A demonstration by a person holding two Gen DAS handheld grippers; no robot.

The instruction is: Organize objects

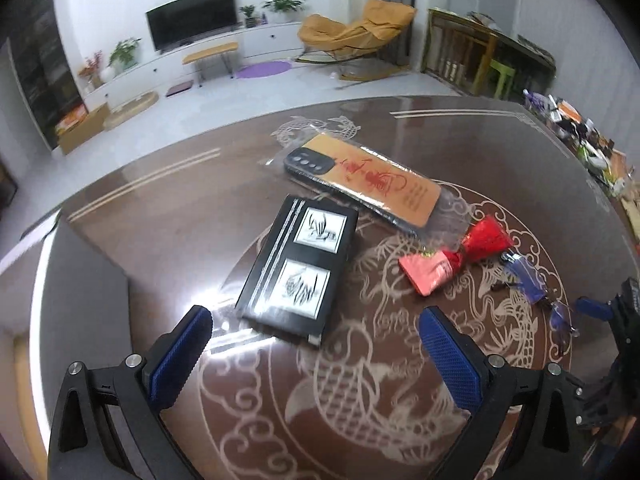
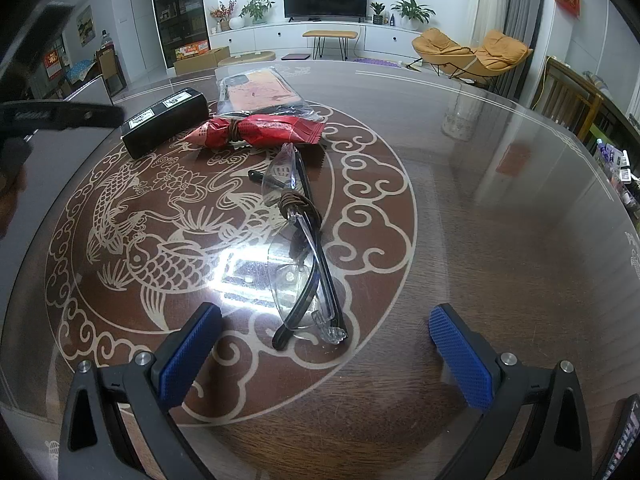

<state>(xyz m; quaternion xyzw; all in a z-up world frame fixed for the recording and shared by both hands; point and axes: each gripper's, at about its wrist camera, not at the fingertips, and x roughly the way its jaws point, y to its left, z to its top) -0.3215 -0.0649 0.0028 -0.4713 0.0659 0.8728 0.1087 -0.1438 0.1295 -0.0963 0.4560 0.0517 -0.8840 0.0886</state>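
Hovering: left tool (image 1: 316, 334) agape near black box (image 1: 297, 272); right tool (image 2: 326, 322) agape near glasses (image 2: 300, 248)

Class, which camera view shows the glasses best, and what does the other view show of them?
The right wrist view: the glasses lie close, sharp and whole, folded, between the open fingers. In the left wrist view the glasses sit small and blurred near the right edge.

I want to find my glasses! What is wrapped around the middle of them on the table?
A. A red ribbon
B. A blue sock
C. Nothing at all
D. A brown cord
D: the right wrist view shows a brown cord coiled around the glasses at their middle.
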